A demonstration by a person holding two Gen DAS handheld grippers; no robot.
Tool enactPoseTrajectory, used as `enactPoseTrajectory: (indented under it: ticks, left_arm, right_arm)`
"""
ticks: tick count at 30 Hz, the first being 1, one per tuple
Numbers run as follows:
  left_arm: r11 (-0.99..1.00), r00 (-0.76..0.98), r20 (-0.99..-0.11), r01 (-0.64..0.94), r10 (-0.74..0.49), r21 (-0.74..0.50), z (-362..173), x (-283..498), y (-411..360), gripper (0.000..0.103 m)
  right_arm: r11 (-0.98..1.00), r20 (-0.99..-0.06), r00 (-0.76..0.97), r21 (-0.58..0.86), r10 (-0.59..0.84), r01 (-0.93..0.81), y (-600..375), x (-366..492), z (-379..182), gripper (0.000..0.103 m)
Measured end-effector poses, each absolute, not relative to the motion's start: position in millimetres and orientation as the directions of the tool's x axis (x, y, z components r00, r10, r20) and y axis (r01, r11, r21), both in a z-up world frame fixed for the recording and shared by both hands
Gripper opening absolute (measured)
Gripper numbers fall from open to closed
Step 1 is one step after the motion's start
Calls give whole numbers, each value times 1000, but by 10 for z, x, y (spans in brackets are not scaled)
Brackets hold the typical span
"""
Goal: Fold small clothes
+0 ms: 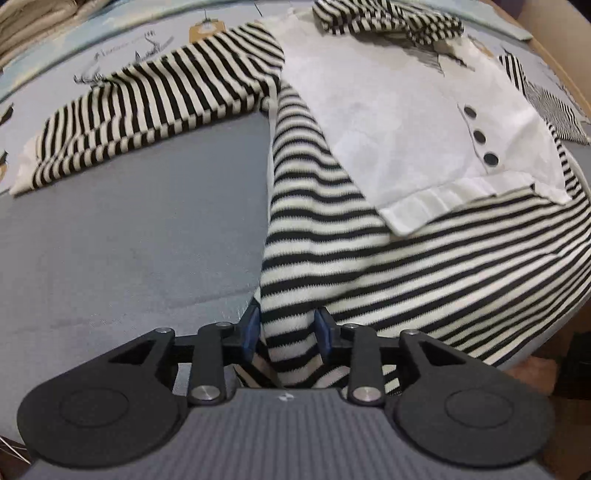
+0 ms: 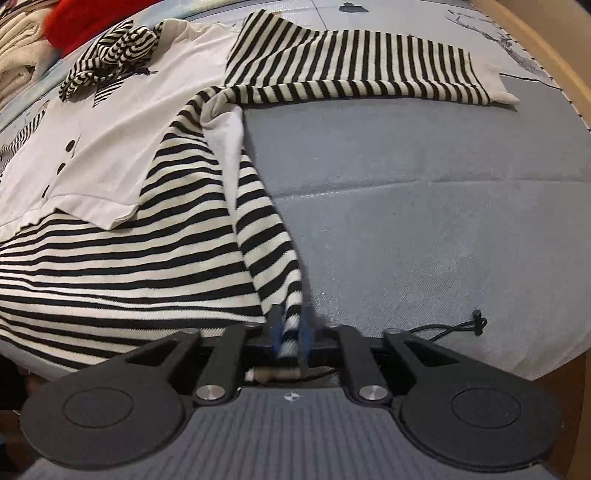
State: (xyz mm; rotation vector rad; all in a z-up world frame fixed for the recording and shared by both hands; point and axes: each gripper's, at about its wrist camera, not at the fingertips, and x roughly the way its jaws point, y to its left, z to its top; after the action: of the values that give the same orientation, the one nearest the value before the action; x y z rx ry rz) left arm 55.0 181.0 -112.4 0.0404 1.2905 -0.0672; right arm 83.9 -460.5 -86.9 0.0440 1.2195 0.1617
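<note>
A striped top [image 1: 424,266] lies spread across a grey-blue bedcover [image 1: 129,240], knitted in narrow black and cream bands, soft and a little rumpled. Over its chest sits a plain white panel [image 1: 388,110] with a ribbed lower edge and three round black buttons [image 1: 480,137] in a slanting row. At the far end a knotted striped bow [image 1: 388,18] bunches up in loose loops.

One sleeve [image 1: 147,107] stretches flat to the far left in the left wrist view, ending in a cream cuff; the other sleeve [image 2: 362,70] runs out to the far right in the right wrist view. A brown paper tag [image 1: 207,27] lies beyond the left sleeve. Far left in the right view, a folded pile of cream cloth [image 2: 18,40] and something red [image 2: 85,18] sit at the bed's edge, and a thin black cord with a toggle [image 2: 458,325] lies on the cover near the right tongs.

The left gripper [image 1: 286,328] has its blue pads on either side of a raised ridge of the near hem, pressing it between them. The right gripper [image 2: 290,328] is pinched narrowly on the other hem corner, the cloth pulled into a taut strip
</note>
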Motion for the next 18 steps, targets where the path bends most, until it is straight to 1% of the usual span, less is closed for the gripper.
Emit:
enactPoseTrajectory:
  ticks: [2,3,4,6,7,8,9,11,12,14,16,18]
  left_arm:
    - [995,258,-966,93,4,29,-1206,557,1766,32]
    - [994,251,-968,104,8,35,-1234,552,1742,31]
    - [993,249,-969,110,9,37,-1250,546,1727,29]
    - [993,254,-967,115,4,35,-1241,550,1704,25]
    - [993,262,-965,112,-7,23,-1216,551,1706,19]
    - [995,274,-961,98,-33,-6,-1170,552,1728,16]
    - [996,285,-956,83,-64,-42,-1140,558,1754,16]
    - [992,284,-952,73,-117,-100,-1107,562,1770,15]
    - [994,266,-959,85,-95,-74,-1144,558,1742,15]
    - [989,218,-976,138,20,51,-1292,545,1655,15]
    - [987,196,-980,143,39,68,-1338,550,1639,17]
    - [990,243,-970,128,22,54,-1231,562,1665,17]
  right_arm:
    - [986,-939,309,121,151,-113,-4581,813,-923,24]
    - [984,-943,295,118,153,-131,-4552,802,-944,21]
    - [980,-947,276,122,162,-155,-4515,789,-963,7]
    - [973,-945,269,139,187,-187,-4434,775,-947,5]
    - [970,-943,275,135,189,-202,-4401,769,-923,4]
    - [970,-942,278,133,187,-201,-4387,775,-909,4]
    - [976,-944,286,114,165,-186,-4405,781,-892,4]
    - [993,-948,301,78,101,-89,-4532,817,-873,3]
    - [996,-950,300,82,86,-28,-4624,832,-869,3]
    - [994,-952,287,111,107,-2,-4670,824,-890,4]
    - [995,-951,296,76,90,-60,-4560,804,-875,5]
    - [997,-946,319,30,53,-77,-4472,814,-833,6]
